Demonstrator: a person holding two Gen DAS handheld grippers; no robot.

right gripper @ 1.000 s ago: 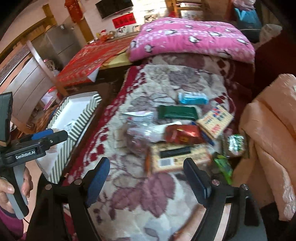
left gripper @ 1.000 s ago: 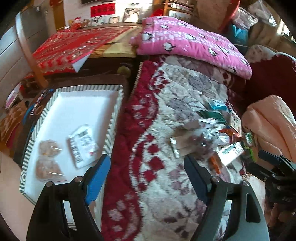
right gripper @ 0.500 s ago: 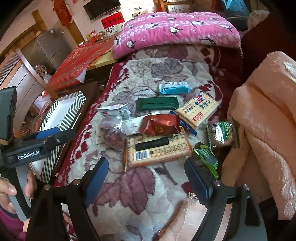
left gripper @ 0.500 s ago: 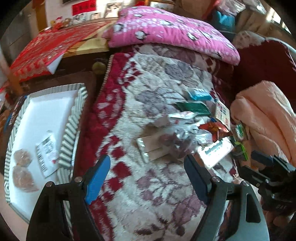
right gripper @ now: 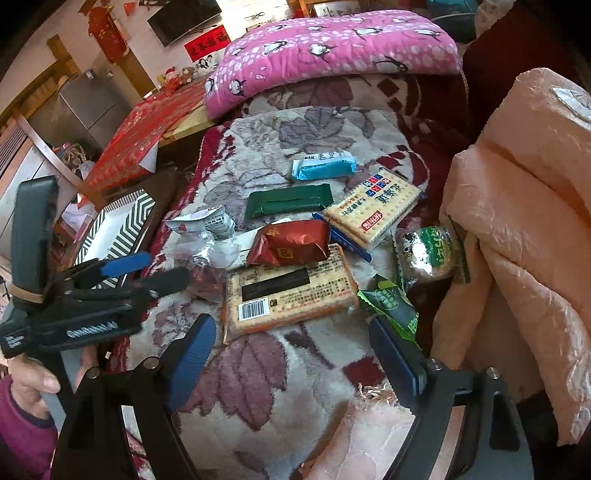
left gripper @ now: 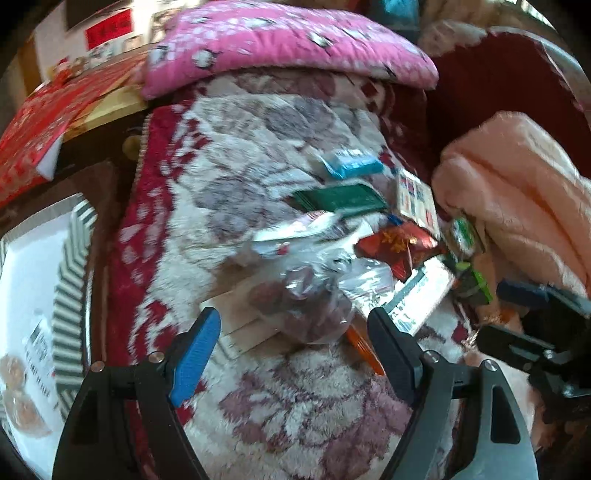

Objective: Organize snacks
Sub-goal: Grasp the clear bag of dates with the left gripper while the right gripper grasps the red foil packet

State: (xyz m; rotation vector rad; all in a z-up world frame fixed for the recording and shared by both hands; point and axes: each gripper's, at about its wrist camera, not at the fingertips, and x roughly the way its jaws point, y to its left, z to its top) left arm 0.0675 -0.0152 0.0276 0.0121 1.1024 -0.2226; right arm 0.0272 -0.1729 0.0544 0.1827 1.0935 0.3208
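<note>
Left gripper (left gripper: 293, 332) released, empty, above clear bag of red snacks (left gripper: 306, 306) on floral blanket (left gripper: 295, 406). Right gripper (right gripper: 291, 343) released, empty, over cracker pack (right gripper: 288, 291).

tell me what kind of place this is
Most likely a lived-in home, a living or dining room. A floral blanket strewn with snacks, a pink penguin quilt, a wall TV and a fridge all point to that.

Left hand-held gripper (left gripper: 293, 341) and right hand-held gripper (right gripper: 291, 345), both angled downward, jaws spread wide and empty; a hand (right gripper: 31, 373) grips the left handle.
</note>
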